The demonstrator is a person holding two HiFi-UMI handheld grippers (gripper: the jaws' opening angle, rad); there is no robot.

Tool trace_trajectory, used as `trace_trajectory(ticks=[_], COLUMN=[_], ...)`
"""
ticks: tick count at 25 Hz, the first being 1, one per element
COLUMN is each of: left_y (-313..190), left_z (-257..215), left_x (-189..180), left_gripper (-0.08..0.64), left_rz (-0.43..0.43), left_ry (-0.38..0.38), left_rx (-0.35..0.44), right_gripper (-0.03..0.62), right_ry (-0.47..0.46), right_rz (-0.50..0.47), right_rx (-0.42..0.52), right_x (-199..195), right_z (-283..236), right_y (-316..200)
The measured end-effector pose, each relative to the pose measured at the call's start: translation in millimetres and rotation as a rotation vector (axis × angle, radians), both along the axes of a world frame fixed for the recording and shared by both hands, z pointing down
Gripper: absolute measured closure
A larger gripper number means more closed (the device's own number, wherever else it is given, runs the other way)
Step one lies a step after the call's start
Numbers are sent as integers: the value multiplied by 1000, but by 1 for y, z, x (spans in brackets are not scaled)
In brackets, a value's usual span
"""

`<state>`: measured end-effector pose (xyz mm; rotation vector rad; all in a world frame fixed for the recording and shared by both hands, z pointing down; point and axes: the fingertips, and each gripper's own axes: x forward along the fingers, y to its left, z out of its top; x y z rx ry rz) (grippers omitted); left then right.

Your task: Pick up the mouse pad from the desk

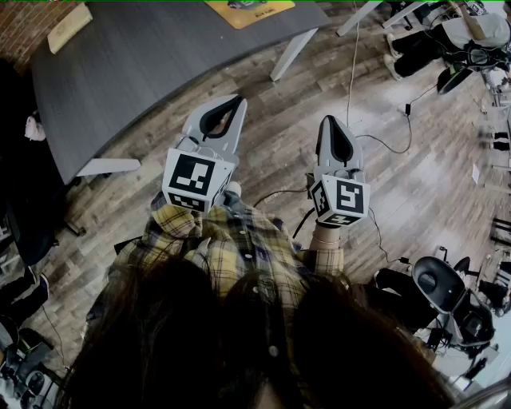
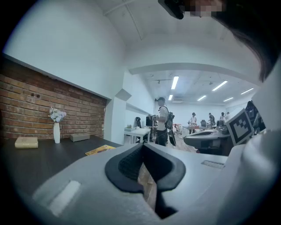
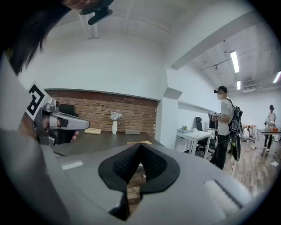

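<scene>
Head view: you're at the approach step, nothing picked yet. Left gripper and right gripper are both closed tight and empty, held before your chest. The yellow mouse pad lies at the desk's far end, well apart from both. Step in and open one gripper. A desk leg stands near your path, and a vase stands by the wall.

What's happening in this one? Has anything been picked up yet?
A person in a plaid shirt stands on the wood floor, holding the left hand-held gripper and the right hand-held gripper out in front. Both are shut, with nothing between the jaws. The yellow mouse pad lies untouched on the dark desk, ahead of both grippers and apart from them. The pick-up has not begun.
</scene>
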<state>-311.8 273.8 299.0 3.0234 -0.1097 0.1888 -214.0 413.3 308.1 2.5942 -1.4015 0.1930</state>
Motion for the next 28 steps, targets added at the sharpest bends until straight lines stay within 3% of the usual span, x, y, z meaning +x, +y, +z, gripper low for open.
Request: trace_trajectory(ticks=[8,12,17,19,23,28], left_y=[1,0,-8,-17,-42,-86], left_z=[0,7,18,23,28,22], left_x=[3,12,29,37,70,138], left_gripper=[530,456,315,269,216,190], left_rz=[-36,-30,-8,-6,-2,7], left_ry=[24,1,-31,-32,-26,-18], left_rx=[-10,-16,-34,-42,-59,-67], right_gripper=[577,482,351,325,295,263], right_ry=[-46,-77,-141,-154,-164,-179], right_rz=[-15,-12,-37,-50,-51,-39], right_rx=[56,60,60,50,52,52], right_x=[6,15,27,33,62,127], right_z=[0,4,18,24,27,25], right_y=[14,17,4,-6,-29,-72])
